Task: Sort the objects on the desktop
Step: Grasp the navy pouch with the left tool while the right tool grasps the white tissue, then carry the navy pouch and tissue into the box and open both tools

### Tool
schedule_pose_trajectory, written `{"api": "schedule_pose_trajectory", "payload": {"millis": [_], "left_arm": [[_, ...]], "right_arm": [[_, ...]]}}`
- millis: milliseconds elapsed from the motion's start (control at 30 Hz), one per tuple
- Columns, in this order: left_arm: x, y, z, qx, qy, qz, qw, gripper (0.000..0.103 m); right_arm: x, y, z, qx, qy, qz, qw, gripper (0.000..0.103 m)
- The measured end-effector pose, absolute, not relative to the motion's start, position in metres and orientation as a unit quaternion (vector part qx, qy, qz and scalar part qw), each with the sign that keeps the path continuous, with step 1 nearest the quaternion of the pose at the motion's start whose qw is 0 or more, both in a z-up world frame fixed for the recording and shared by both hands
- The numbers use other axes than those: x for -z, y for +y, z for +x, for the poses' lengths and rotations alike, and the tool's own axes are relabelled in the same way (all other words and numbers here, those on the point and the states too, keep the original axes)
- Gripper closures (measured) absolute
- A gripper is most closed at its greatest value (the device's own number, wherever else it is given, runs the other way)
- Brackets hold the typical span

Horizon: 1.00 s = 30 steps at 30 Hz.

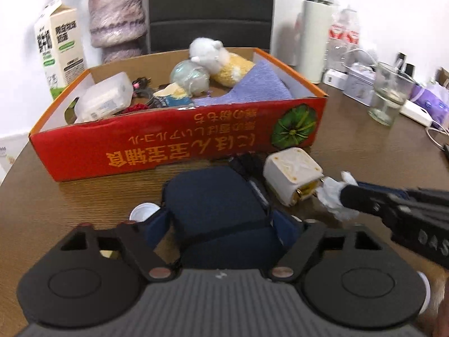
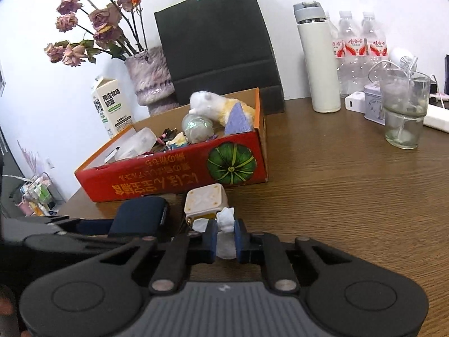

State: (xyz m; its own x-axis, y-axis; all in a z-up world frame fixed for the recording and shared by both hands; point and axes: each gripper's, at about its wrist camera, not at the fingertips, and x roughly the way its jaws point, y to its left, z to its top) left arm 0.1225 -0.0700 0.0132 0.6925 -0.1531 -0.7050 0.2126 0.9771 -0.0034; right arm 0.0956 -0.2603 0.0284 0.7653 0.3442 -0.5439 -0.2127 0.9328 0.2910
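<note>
My left gripper (image 1: 221,224) is shut on a dark blue case (image 1: 216,205), held just in front of the red cardboard box (image 1: 179,143). My right gripper (image 2: 225,237) is shut on a crumpled white tissue (image 2: 226,221), also seen in the left wrist view (image 1: 335,196), beside a white cube-shaped box (image 1: 291,174) on the table. The red box holds a plush toy (image 1: 216,56), a shiny ball (image 1: 190,75), a purple cloth (image 1: 252,84) and a clear plastic case (image 1: 103,98).
A milk carton (image 1: 60,45), a vase (image 1: 116,16) and a black bag (image 2: 216,42) stand behind the box. At right are a white flask (image 2: 318,61), water bottles (image 2: 359,47), a glass (image 2: 404,109) and a white bottle cap (image 1: 143,212) near the case.
</note>
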Motion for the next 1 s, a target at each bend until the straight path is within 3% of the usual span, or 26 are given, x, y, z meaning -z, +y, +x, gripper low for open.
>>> {"api": "schedule_pose_trajectory", "payload": {"millis": [467,833,1000], "left_arm": [[-0.065,-0.040,0.060,0.116,0.307,0.018,0.944,0.039],[-0.123,0.017,0.000,0.061,0.233,-0.002,0.971,0.040],[-0.147,0.034,0.015,0.041,0.216,0.006,0.976,0.040]], "right_arm": [[-0.041,-0.252,0.079,-0.160,0.259,0.091,0.948,0.091],[-0.051,-0.253,0.067,-0.151,0.216,0.087,0.961,0.092],[-0.089,-0.257,0.059,-0.186,0.191,0.116,0.957,0.092]]}}
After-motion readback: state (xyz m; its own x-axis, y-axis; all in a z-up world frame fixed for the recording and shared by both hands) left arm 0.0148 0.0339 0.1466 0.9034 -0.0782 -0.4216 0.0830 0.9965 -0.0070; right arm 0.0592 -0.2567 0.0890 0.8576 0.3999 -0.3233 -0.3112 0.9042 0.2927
